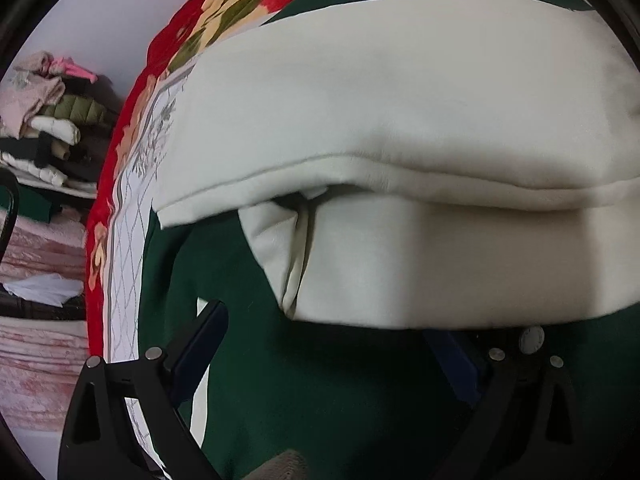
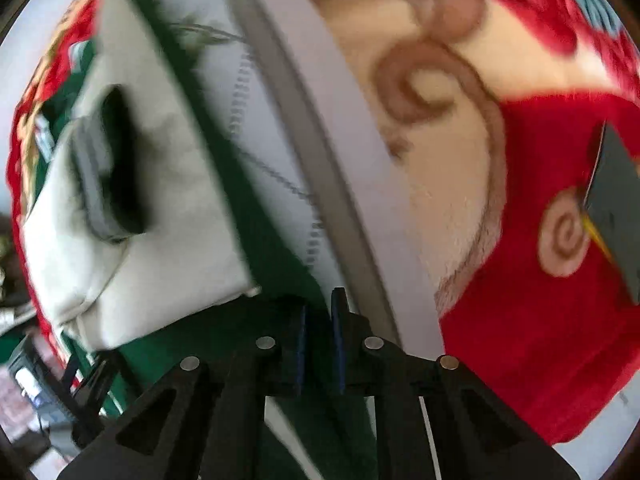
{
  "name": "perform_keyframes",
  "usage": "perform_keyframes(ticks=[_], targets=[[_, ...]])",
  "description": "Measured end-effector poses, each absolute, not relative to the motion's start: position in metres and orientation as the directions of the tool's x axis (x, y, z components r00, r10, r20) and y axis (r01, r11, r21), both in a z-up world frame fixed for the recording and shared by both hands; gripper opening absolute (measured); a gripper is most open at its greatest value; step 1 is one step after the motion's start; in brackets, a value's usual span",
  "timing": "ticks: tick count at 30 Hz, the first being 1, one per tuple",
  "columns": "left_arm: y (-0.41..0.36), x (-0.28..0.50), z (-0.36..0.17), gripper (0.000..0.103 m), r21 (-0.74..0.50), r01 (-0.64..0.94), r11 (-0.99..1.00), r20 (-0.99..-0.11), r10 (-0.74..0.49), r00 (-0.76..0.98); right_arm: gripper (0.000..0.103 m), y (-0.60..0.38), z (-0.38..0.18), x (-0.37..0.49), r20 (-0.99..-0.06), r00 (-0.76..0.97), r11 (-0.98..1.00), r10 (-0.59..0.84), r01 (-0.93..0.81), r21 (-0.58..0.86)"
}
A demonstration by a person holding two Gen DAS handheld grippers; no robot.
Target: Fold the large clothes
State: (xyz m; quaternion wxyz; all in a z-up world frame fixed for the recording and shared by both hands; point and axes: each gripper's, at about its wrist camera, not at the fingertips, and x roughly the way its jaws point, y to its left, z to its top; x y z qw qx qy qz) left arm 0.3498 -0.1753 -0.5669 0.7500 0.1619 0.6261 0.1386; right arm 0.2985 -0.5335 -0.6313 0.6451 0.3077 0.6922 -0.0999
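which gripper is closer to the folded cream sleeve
Left. The left gripper stands open right at the cream sleeve, whose lower fold overlaps one finger. The right gripper, jaws nearly shut with nothing visible between them, sits off to the sleeve's side over the green edge.

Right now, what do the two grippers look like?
Both are matte black plastic with triangular cutouts and round silver pins at the joints. The left gripper and right gripper each carry two flat, dark blue pads. No cables, sleeves or markings show.

Dark green garment [image 1: 304,380] with cream sleeves [image 1: 400,120], sleeves folded across body; lying flat on the floral blanket [image 1: 120,184]
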Motion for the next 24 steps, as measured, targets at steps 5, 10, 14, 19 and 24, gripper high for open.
perform_keyframes(ticks=[5,10,14,19,24], targets=[[-0.161,0.334,-0.554,0.1,0.404,-0.032,0.914,-0.9,0.404,0.166,0.021,-0.512,-0.655,0.291,-0.959,-0.12,0.871,0.255,0.46,0.175],[-0.131,0.31,-0.547,0.1,0.415,-0.043,0.909,-0.9,0.417,0.128,0.03,-0.512,-0.647,0.295,-0.987,-0.133,0.888,0.092,0.46,0.021],[-0.089,0.298,-0.539,0.1,0.432,-0.091,0.897,-0.891,0.441,0.109,0.036,-0.508,-0.616,0.288,-0.996,-0.091,0.868,0.017,0.496,-0.03],[-0.047,0.302,-0.535,0.1,0.443,-0.151,0.884,-0.88,0.461,0.117,0.04,-0.523,-0.598,0.262,-0.995,-0.015,0.82,0.103,0.567,0.076],[-0.047,0.308,-0.535,0.1,0.414,-0.132,0.901,-0.892,0.43,0.141,0.021,-0.523,-0.647,0.249,-0.963,-0.064,0.789,0.263,0.588,0.177]])
